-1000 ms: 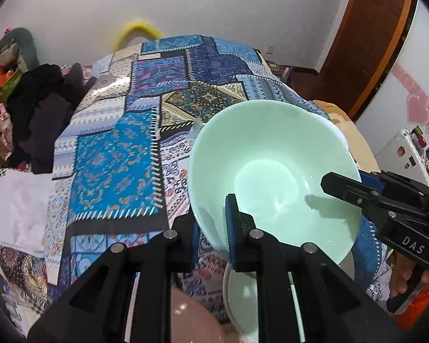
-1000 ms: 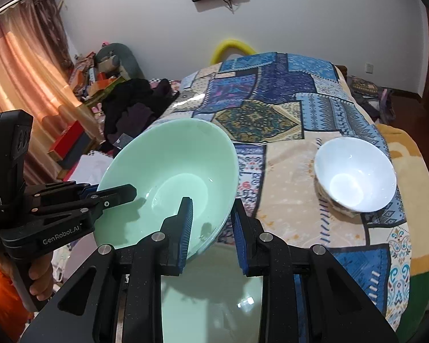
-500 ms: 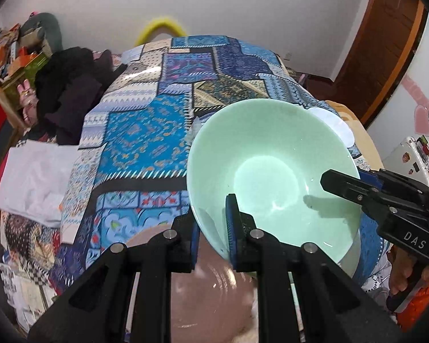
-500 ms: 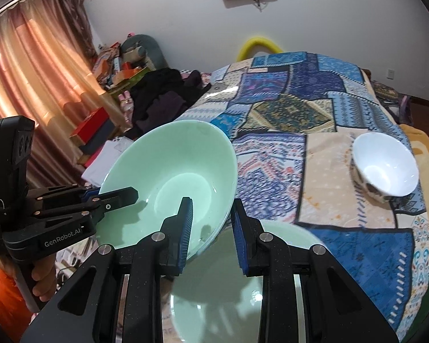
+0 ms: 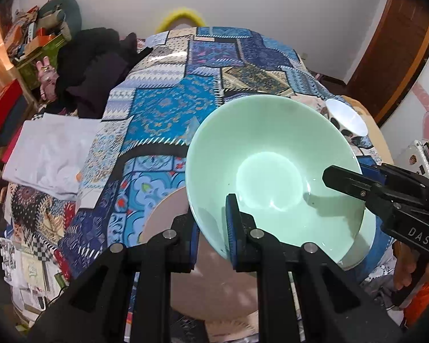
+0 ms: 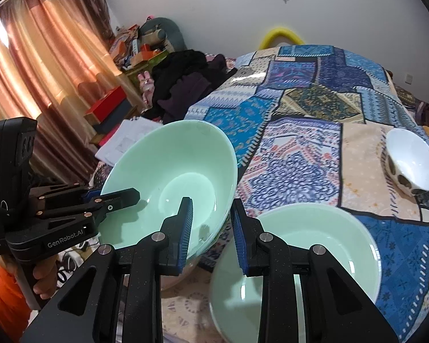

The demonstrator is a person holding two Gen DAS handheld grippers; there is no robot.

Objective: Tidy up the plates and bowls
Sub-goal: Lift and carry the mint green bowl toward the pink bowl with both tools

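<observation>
Patchwork blue bedding [image 6: 314,108] covers the bed that serves as our work surface, with a white wall behind.

Nearest in the left wrist view, our left gripper [image 5: 211,228] pinches the near rim of the green bowl [image 5: 271,171], one pad inside the wall and one outside. In the right wrist view our right gripper [image 6: 211,228] pinches the opposite rim of the same bowl the same way. The bowl is carried off the bedding between the two tools, tilted, its mouth turned up and toward each camera; a round bowl has no long axis to report.

Readable writing: "DAS" on the right tool's body at the right edge of the left view; "GenRobot.AI" on the left tool's body at lower left of the right view.

Below the carried bowl, a pink plate [image 5: 163,214] lies at lower centre of the left view. A second green bowl [image 6: 314,243] sits upright at lower right of the right view.

Farther off, a white bowl [image 6: 411,163] with dark spots on its outside rests at the right edge. Dark clothing [image 6: 186,77] is heaped at upper centre-left, curtains [image 6: 43,57] beyond.
</observation>
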